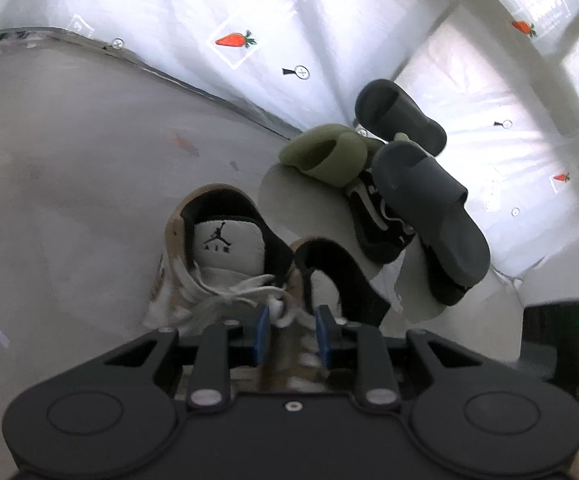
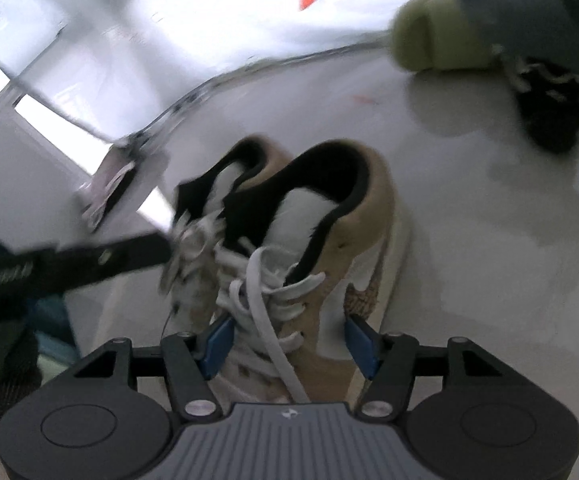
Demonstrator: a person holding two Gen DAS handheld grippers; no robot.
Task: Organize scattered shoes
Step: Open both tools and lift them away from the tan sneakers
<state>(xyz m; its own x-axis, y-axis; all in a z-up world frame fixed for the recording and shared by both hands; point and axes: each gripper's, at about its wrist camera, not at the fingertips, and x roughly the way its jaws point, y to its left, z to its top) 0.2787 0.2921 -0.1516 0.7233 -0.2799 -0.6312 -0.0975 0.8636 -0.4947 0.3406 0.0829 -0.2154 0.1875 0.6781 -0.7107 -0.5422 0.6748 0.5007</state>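
Closest to us, the right gripper [image 2: 289, 342] has its jaws spread around the laced front of one tan-and-white leather high-top sneaker [image 2: 329, 248], pads at its sides, can't tell if they're pinching. Our left gripper [image 1: 289, 330] clamps the twin tan-and-white sneaker [image 1: 309, 292] just left of it. Both feel stiff at the collar, soft at the tongue, fairly light. Beyond that sneaker: an olive foam slide [image 1: 325, 152], a black lace-up sneaker [image 1: 377, 220] and dark grey rubbery slides [image 1: 429, 200], piled touching.
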